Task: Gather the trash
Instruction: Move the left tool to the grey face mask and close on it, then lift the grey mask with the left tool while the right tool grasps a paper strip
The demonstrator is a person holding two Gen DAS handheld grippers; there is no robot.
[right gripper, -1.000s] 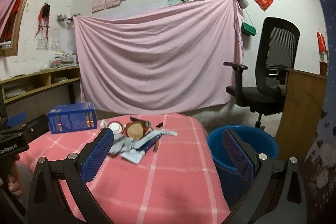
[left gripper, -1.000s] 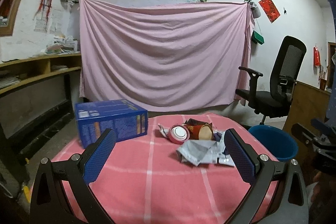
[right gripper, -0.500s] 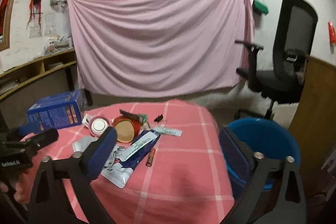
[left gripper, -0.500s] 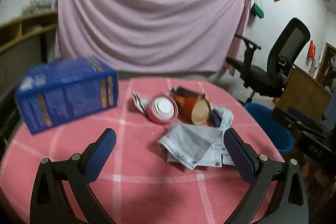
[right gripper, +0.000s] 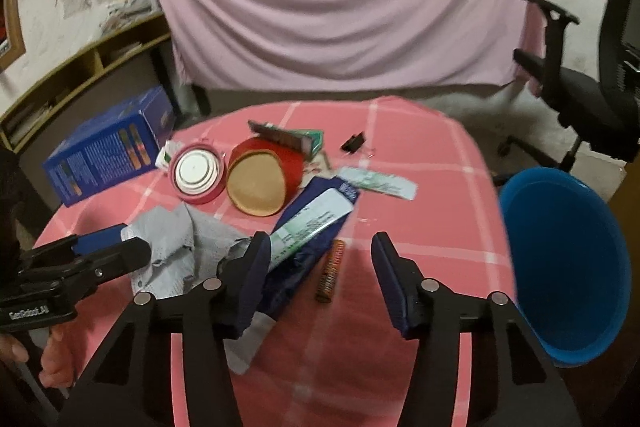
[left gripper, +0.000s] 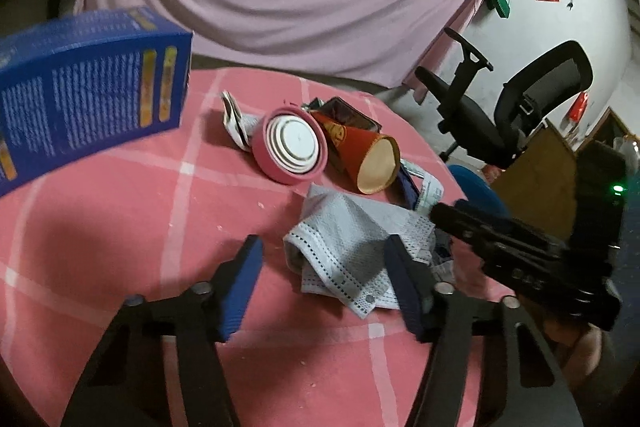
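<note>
- Lying in a loose heap on the pink checked worktop (right gripper: 420,163) is the trash: a crumpled grey paper towel (left gripper: 344,251), a pink-rimmed cup (left gripper: 290,145) on its side, a red paper cup (left gripper: 360,155) on its side touching it, a blue-and-white tube (right gripper: 316,223), a small brown battery-like stick (right gripper: 331,273), a flat white wrapper (right gripper: 378,183) and a black binder clip (right gripper: 353,143).
- The left hand-held gripper (left gripper: 324,287) is being held half open over the paper towel; its jaws have just been closing, the towel is lying between them, and the pads are not yet seen pressing on it.
- The right hand-held gripper (right gripper: 318,275) is likewise standing half open after closing; the brown stick and the tube's lower end are lying between its jaws, neither visibly pinched.
- The paper towel is being judged light, soft and easily crushed; a raised fold is probably the best place to pinch.
- The tube is being judged limp and somewhat slick, so its middle is looking the safer hold.
- The stick is being judged stiff and liable to roll; it is best taken across its length.
- The cups are being judged light and easily dented at the rim.
- A blue bucket (right gripper: 568,259) is standing just beside the worktop, seemingly meant for the trash.
- A blue box (left gripper: 88,87) is standing apart from the heap.
</note>
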